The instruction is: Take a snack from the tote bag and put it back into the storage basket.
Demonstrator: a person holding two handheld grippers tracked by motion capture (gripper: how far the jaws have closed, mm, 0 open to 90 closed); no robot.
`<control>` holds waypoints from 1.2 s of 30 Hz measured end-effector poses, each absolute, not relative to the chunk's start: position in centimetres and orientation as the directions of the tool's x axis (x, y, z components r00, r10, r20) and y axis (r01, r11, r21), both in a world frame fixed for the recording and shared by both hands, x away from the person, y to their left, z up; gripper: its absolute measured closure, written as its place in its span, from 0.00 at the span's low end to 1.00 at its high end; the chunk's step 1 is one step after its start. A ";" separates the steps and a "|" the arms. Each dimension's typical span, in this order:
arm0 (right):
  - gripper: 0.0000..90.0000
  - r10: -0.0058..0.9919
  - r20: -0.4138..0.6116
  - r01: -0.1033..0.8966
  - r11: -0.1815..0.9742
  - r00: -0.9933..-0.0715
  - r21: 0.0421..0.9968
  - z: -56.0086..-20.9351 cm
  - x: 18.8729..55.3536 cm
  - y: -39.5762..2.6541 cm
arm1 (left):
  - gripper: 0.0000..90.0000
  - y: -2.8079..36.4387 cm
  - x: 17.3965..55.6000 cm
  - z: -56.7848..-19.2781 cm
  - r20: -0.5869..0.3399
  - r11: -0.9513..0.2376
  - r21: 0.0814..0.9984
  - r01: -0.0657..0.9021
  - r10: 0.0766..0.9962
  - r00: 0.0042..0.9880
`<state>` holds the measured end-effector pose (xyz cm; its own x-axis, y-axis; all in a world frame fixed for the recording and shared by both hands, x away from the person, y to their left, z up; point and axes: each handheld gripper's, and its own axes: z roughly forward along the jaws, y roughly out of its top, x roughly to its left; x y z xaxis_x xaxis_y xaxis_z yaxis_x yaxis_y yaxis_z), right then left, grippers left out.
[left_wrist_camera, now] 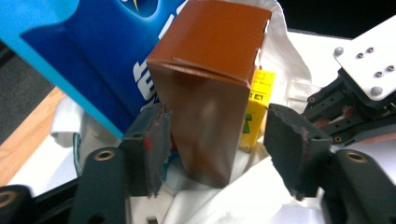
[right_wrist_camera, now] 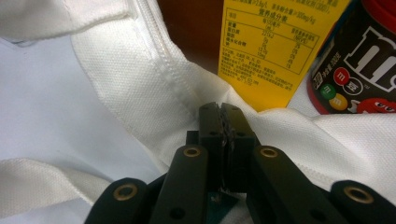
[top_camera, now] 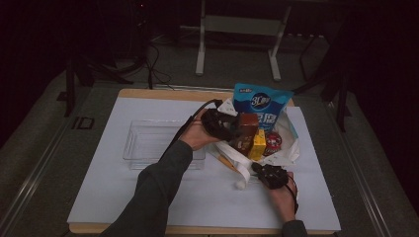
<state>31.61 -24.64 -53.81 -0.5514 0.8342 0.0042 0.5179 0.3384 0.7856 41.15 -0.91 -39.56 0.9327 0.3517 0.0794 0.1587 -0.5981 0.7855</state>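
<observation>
Brown carton (left_wrist_camera: 205, 88) stands upright in the white cloth bag (top_camera: 291, 148), long axis near vertical, directly ahead of my left gripper (left_wrist_camera: 219, 144) and between its jaws. Jaws spread: the left pad sits just beside the carton's side, the right one stands apart from it with a gap showing, so I count the box released, not gripped. Left hand (top_camera: 197, 136) is plainly the nearer one to it. Carton is smooth folded card, matte brown, top flap crease visible, faces a little glossy. Behind it leans a blue foil-like snack pouch (top_camera: 262, 103), slick and crinkled; beside it a yellow printed box (right_wrist_camera: 275, 46), hard-edged, and a dark round candy tub (right_wrist_camera: 359, 70) with a red lid. My right gripper (right_wrist_camera: 223, 121) is clenched on the bag's rim, coarse woven fabric with a stitched hem pinched between the pads, holding the mouth open. Clear plastic tray (top_camera: 148, 143) sits on the white tabletop (top_camera: 207, 202), left of the bag.
</observation>
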 end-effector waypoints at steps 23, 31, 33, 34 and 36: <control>0.98 0.832 0.029 0.528 0.325 -0.554 0.784 -53.8 31.7 -24.9 | 0.27 -2.7 44.0 -41.3 -0.091 -0.431 0.872 0.234 0.327 0.941; 0.98 0.832 0.029 0.528 0.325 -0.554 0.784 -53.8 31.7 -24.8 | 0.30 -3.8 43.8 -41.7 -0.087 -0.424 0.879 0.219 0.309 0.947; 0.98 0.832 0.029 0.528 0.325 -0.554 0.784 -53.8 31.7 -24.9 | 0.34 -3.9 43.7 -41.8 -0.080 -0.425 0.881 0.210 0.304 0.949; 0.98 0.832 0.030 0.529 0.324 -0.554 0.784 -53.8 31.7 -24.9 | 0.34 -3.9 43.6 -41.7 -0.070 -0.429 0.880 0.202 0.303 0.950; 0.98 0.832 0.031 0.529 0.324 -0.554 0.784 -53.8 31.7 -24.9 | 0.35 -3.9 43.5 -41.7 -0.064 -0.432 0.880 0.198 0.304 0.950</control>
<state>31.72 -24.86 -53.81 -0.5544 0.8317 0.0309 0.5294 0.3238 0.7842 43.48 -3.92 -41.72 0.9504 0.3044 -0.0642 0.1977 -0.4318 0.8800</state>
